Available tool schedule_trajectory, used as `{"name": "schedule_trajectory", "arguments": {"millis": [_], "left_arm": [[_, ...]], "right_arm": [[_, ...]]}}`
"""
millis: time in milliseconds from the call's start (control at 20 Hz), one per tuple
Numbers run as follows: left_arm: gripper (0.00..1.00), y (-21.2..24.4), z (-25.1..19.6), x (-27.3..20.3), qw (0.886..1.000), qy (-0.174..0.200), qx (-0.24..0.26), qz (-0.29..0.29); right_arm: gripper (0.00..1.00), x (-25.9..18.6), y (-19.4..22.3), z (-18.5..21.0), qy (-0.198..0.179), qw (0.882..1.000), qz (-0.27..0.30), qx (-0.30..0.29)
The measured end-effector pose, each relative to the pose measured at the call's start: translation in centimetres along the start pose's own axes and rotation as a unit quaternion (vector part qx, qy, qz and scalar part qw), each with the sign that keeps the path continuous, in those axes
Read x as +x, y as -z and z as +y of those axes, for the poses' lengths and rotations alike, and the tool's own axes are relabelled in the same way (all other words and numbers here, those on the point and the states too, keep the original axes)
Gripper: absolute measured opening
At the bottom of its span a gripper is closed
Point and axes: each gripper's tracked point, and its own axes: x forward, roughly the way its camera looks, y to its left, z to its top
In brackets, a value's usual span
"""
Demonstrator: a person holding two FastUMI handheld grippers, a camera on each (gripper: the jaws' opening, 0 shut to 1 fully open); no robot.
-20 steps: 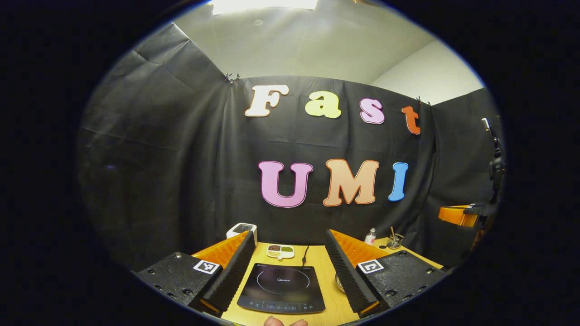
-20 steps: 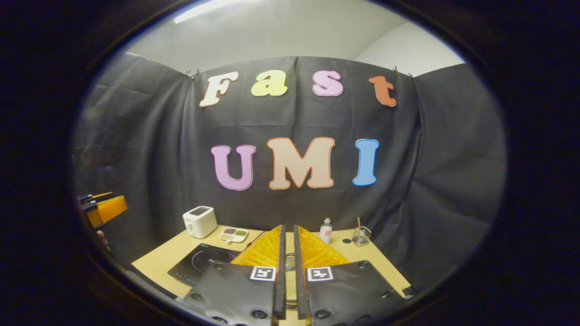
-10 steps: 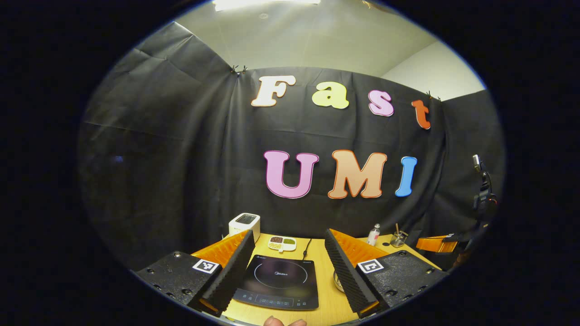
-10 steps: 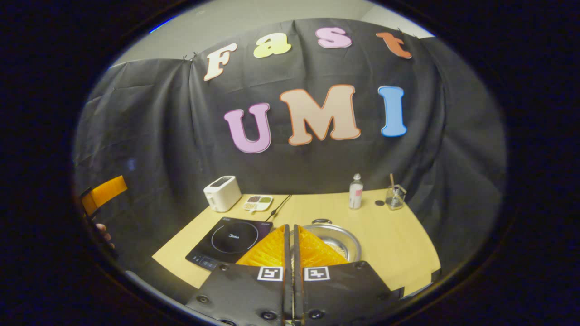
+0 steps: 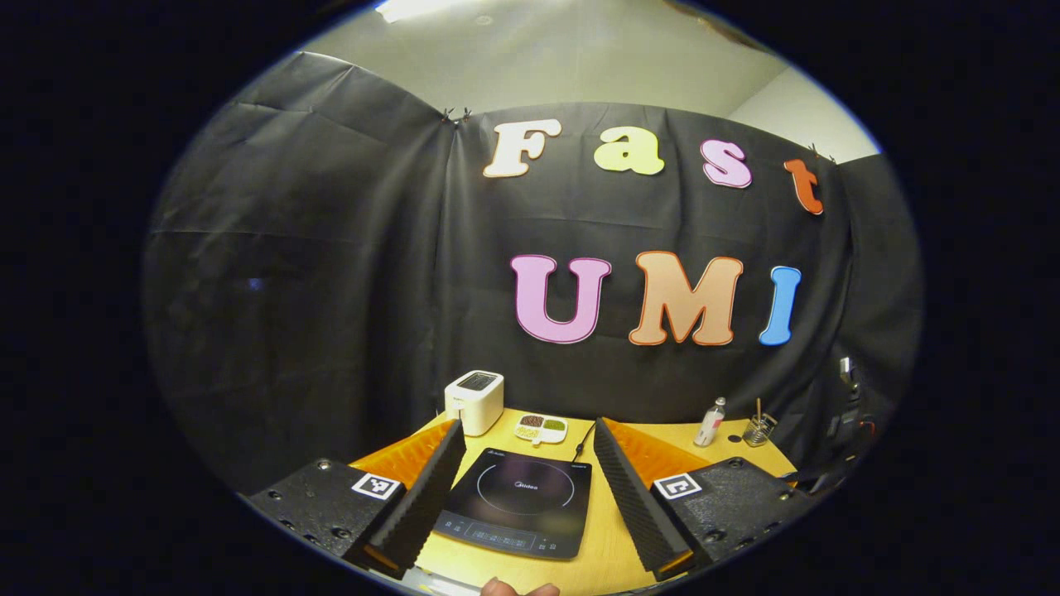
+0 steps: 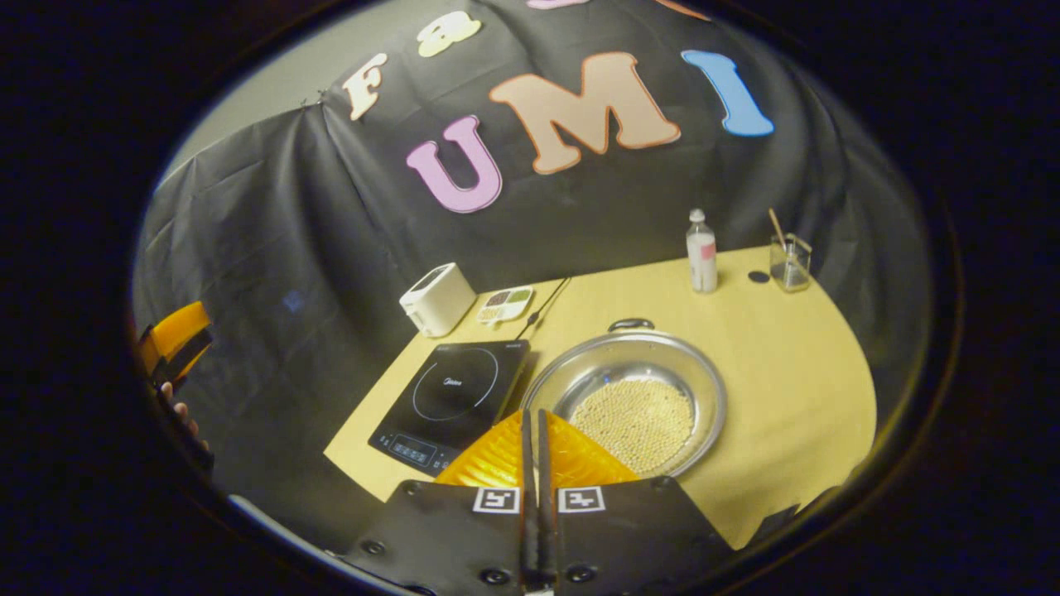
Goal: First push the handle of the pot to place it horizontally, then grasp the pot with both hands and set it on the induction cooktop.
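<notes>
A wide steel pot (image 6: pixel 580 389) holding pale beans stands on the wooden table (image 6: pixel 787 364), just right of the black induction cooktop (image 6: pixel 451 393). One dark loop handle (image 6: pixel 631 324) shows at the pot's far rim. My right gripper (image 6: pixel 531 412) is shut with nothing in it and hovers over the pot's near left rim. The near rim is hidden behind its fingers. My left gripper (image 5: pixel 527 424) is open, with the cooktop (image 5: pixel 517 505) showing between its fingers. In the right gripper view, that left gripper (image 6: pixel 174 339) is at the far left, off the table, with a hand on it.
At the back of the table stand a white toaster (image 6: pixel 437 298), a small divided dish (image 6: pixel 505 304), a clear bottle (image 6: pixel 701 252) and a glass with a stick (image 6: pixel 788 261). A cord (image 6: pixel 542 308) runs from the cooktop to the wall. Bare wood lies right of the pot.
The right gripper has tipped down and moved in over the table, bringing the whole pot into view. The left gripper has turned a little to the left and stays open.
</notes>
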Motion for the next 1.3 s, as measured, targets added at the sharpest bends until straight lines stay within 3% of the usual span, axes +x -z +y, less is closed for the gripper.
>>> {"name": "schedule_trajectory", "arguments": {"millis": [200, 250, 500, 650, 700, 750, 950, 1000, 1300], "left_arm": [[0.96, 1.4, 0.1, 0.4, 1.000, -0.008, -0.006, 0.024], [0.92, 1.7, 0.4, 0.6, 1.000, -0.014, -0.005, 0.026], [0.93, 3.4, 0.9, 0.8, 0.999, -0.023, -0.002, 0.046], [0.96, 4.3, 1.0, 0.9, 0.998, -0.028, -0.003, 0.059], [0.93, 4.4, 1.0, 1.0, 0.998, -0.030, -0.001, 0.062], [0.96, 4.5, 1.1, 1.1, 0.998, -0.031, 0.003, 0.063], [0.93, 4.5, 1.1, 1.2, 0.997, -0.034, 0.013, 0.066], [0.96, 4.5, 0.9, 1.4, 0.997, -0.034, 0.014, 0.067], [0.96, 4.8, -0.5, 1.8, 0.997, -0.025, 0.020, 0.072]], "right_arm": [[0.00, 2.6, 3.6, 0.2, -0.012, 0.999, 0.050, 0.017], [0.03, 3.2, 4.5, 0.2, -0.013, 0.998, 0.062, 0.015], [0.02, 5.2, 8.9, 1.1, -0.014, 0.991, 0.127, 0.034], [0.00, 5.9, 11.4, 1.4, -0.016, 0.987, 0.163, 0.005], [0.03, 6.1, 12.0, 1.4, -0.016, 0.985, 0.171, 0.001], [0.02, 6.2, 12.5, 1.5, -0.014, 0.984, 0.177, 0.002], [0.00, 6.8, 13.8, 0.1, 0.003, 0.981, 0.195, 0.007], [0.03, 6.8, 14.0, -0.5, 0.010, 0.981, 0.196, 0.007], [0.02, 7.0, 14.1, -1.5, 0.012, 0.979, 0.203, 0.020]]}}
